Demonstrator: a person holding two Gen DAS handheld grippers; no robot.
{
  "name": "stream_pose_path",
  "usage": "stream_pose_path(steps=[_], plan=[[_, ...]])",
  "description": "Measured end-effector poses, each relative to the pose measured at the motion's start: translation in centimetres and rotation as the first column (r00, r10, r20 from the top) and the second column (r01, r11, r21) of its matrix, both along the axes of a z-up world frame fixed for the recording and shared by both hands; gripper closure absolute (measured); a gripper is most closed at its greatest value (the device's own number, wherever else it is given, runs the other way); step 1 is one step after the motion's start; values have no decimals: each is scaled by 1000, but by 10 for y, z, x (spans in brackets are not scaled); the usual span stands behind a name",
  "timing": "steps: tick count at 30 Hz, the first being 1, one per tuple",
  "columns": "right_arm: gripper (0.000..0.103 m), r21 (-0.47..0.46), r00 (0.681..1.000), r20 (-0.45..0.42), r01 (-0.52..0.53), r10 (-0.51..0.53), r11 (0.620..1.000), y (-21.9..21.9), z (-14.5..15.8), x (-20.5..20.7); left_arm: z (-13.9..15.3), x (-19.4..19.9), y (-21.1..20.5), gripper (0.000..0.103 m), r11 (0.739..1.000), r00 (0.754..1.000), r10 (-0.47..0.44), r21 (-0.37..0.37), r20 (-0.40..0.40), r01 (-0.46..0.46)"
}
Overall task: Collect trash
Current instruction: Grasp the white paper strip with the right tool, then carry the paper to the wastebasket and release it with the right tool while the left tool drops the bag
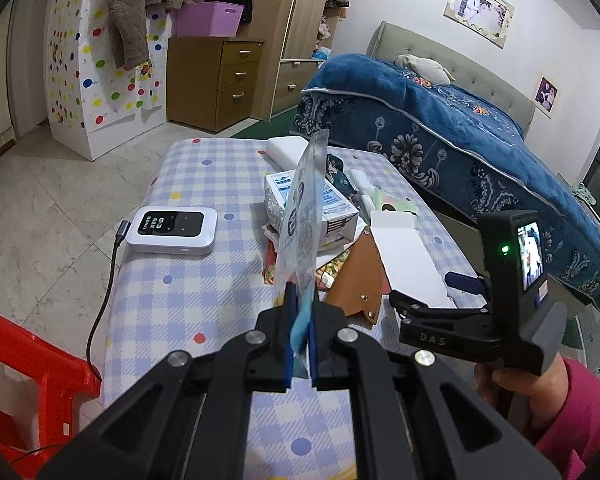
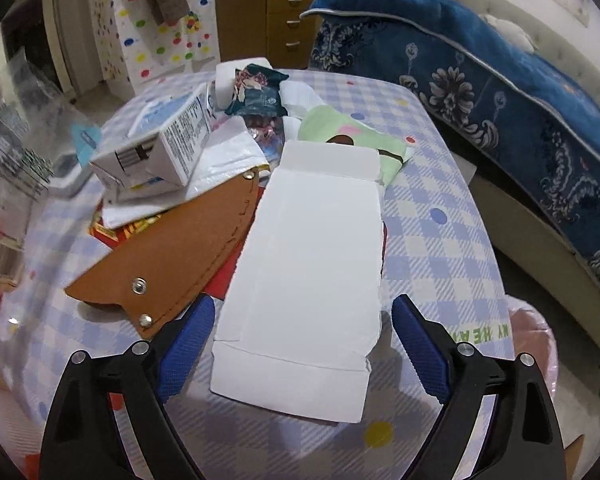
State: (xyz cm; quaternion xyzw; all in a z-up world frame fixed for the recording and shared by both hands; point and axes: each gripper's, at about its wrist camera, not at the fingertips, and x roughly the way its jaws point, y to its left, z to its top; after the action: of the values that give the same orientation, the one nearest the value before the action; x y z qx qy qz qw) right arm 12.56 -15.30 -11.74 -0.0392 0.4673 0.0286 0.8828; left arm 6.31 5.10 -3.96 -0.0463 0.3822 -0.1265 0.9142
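My left gripper (image 1: 300,312) is shut on a clear printed plastic wrapper (image 1: 302,216) and holds it upright above the checked table (image 1: 204,284). The wrapper also shows blurred at the left edge of the right wrist view (image 2: 16,152). My right gripper (image 2: 304,344) is open, its blue pads on either side of the near end of a flattened white cardboard box (image 2: 312,272) lying on the table (image 2: 440,240). In the left wrist view the right gripper (image 1: 424,300) sits low over this box (image 1: 408,256). A pile of trash lies behind: a white carton (image 2: 168,140), a dark snack bag (image 2: 256,92), green paper (image 2: 340,132).
A brown leather sheath (image 2: 172,256) lies left of the white box. A white pocket router (image 1: 172,230) with a cable sits on the table's left side. A red plastic chair (image 1: 24,380) stands at left, a bed with a blue blanket (image 1: 460,128) at right. A pink bag (image 2: 532,340) is beside the table.
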Motion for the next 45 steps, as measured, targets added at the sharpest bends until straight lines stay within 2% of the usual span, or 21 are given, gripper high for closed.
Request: stream_pose_path(steps=[3, 4, 9, 15, 20, 27, 34, 39, 45], plan=[[18, 19, 1000, -9, -3, 3, 1000, -3, 0, -2, 0, 0, 0, 100, 1000, 1000, 0, 0, 0, 0], [23, 34, 1000, -12, -10, 10, 999, -4, 0, -3, 0, 0, 0, 100, 1000, 1000, 1, 2, 0, -1], [25, 33, 999, -3, -36, 36, 999, -7, 4, -15, 2, -1, -1, 100, 1000, 1000, 5, 7, 4, -5], [25, 74, 996, 72, -50, 45, 996, -22, 31, -48, 7, -10, -8, 100, 1000, 1000, -14, 7, 11, 14], [25, 103, 994, 111, -33, 21, 994, -40, 52, -70, 10, -17, -31, 100, 997, 997, -71, 7, 19, 71], [25, 118, 988, 148, 14, -32, 993, -70, 65, -96, 12, -19, -74, 100, 986, 985, -169, 18, 17, 169], [25, 133, 979, 157, 109, -129, 985, -114, 64, -116, 12, -15, -136, 100, 956, 956, -292, 36, 24, 291], [25, 139, 965, 159, 189, -210, 972, -153, 62, -131, 9, -13, -185, 100, 923, 923, -384, 47, 22, 383], [25, 126, 938, 152, 295, -312, 947, -203, 55, -149, 0, -11, -247, 100, 870, 870, -492, 27, 3, 492]])
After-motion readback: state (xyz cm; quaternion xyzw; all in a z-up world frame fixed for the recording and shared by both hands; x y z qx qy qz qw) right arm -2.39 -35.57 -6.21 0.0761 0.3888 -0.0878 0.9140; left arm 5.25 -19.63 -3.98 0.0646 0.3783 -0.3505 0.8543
